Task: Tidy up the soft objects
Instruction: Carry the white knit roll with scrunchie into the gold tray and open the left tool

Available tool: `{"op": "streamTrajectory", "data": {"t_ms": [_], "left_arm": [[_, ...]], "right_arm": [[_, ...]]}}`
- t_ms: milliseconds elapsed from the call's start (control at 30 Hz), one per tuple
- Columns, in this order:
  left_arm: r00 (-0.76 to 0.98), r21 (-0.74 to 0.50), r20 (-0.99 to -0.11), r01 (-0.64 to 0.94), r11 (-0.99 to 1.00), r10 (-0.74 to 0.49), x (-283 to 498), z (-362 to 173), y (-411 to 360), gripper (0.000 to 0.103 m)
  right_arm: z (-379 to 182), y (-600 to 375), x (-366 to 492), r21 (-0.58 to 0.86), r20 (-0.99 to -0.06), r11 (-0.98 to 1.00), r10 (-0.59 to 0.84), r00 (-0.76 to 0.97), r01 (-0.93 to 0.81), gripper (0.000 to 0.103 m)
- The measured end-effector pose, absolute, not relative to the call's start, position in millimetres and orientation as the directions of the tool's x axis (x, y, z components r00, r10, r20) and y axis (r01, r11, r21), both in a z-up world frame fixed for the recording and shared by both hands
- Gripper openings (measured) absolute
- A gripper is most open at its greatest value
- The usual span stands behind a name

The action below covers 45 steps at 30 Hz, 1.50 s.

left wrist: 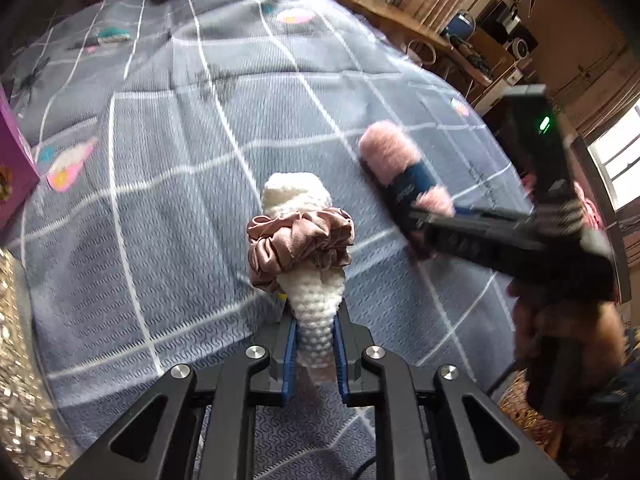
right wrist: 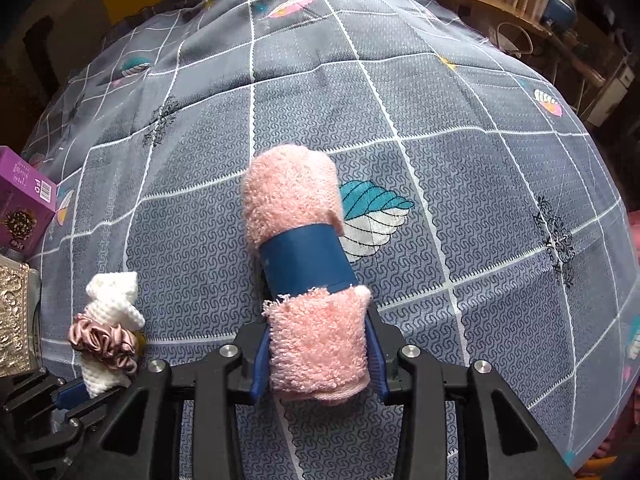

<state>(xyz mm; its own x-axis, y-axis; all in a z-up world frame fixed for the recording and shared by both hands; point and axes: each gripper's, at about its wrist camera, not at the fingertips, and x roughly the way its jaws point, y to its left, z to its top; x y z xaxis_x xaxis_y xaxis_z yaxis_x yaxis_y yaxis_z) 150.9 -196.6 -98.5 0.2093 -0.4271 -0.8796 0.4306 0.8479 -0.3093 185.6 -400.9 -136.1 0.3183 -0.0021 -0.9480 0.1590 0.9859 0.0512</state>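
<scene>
Soft daylight from a window (left wrist: 616, 168) at the right edge lights the grey checked bedspread (left wrist: 168, 184) evenly, while the corners fall into darkness. Fisheye distortion bulges the grid lines, and motion blur smears the left wrist view; the right stays sharp.

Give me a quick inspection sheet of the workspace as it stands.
Surface: grey checked bedspread, printed with shells.
Job's things: white crocheted piece wearing a pink satin scrunchie; rolled pink towel with a blue paper band.
Clutter: purple box and a gold embossed box at the left edge.
Grippers: left gripper, jaws shut on the crocheted piece; right gripper, jaws shut on the towel.
Cables: nothing clearly seen.
Surroundings: wooden shelf with assorted items, window.
</scene>
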Motion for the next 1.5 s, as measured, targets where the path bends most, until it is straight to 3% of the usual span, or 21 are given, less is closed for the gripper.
{"op": "streamTrajectory", "data": {"t_ms": [300, 600, 800, 1033, 1500], "left_arm": [[0.42, -0.28, -0.801, 0.368, 0.887, -0.427, 209, 17, -147, 0.015], [0.658, -0.229, -0.724, 0.055, 0.972, -0.208, 237, 77, 40, 0.015], [0.69, -0.249, -0.719, -0.156, 0.956, -0.075, 186, 50, 164, 0.015], [0.653, -0.28, -0.757, -0.293, 0.914, -0.022, 108, -6, 244, 0.015], [0.513, -0.202, -0.859, -0.357, 0.912, 0.011, 53, -99, 255, 0.016]], "right_arm": [[-136, -399, 185, 0.036, -0.947, 0.989, -0.013, 0.32, 0.146, 0.04], [-141, -395, 185, 0.017, -0.946, 0.992, -0.025, 0.322, 0.126, 0.04], [-140, -386, 184, -0.008, -0.945, 0.994, -0.044, 0.323, 0.112, 0.041], [-139, -377, 182, -0.042, -0.941, 0.994, -0.073, 0.331, 0.1, 0.04], [-138, -340, 173, -0.114, -0.93, 0.99, -0.134, 0.343, 0.079, 0.04]]}}
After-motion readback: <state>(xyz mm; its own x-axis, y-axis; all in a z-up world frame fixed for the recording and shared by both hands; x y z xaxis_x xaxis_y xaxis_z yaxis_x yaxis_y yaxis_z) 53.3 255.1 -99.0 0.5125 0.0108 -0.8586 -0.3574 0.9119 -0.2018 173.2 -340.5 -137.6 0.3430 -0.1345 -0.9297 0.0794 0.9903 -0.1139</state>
